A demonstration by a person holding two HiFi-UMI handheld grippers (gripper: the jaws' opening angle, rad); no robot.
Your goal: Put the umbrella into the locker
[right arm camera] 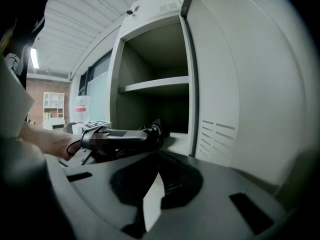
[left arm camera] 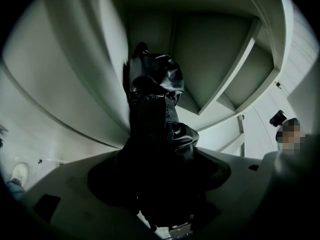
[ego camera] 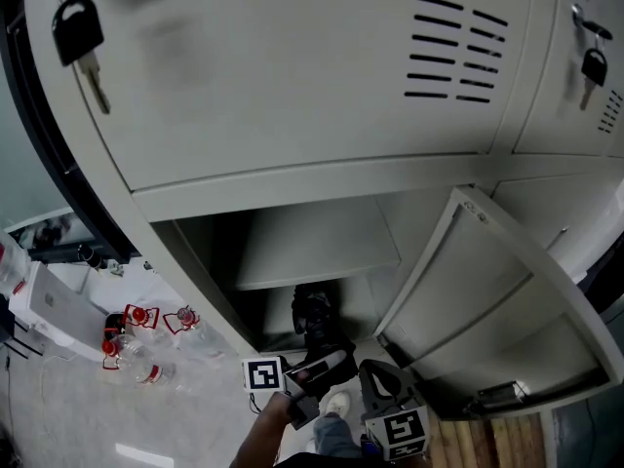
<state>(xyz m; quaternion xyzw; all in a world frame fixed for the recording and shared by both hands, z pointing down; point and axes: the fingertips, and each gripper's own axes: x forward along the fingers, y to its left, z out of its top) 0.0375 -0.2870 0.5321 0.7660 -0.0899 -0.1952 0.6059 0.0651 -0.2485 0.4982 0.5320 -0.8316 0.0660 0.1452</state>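
While your left hand-held gripper pinches the glossy black umbrella, twelve o'clock into the grey metal locker, your right hand-held gripper is pressed together.

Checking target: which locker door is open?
The lower door, swung out rightward; the vented doors above, keys hanging, are shut. Left gripper holds the umbrella there.

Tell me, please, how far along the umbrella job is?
Done: the door stands open. In hand: the left gripper is shut on the umbrella, its far end at the locker's lower compartment. Left: push it in, let go. The right gripper holds nothing.
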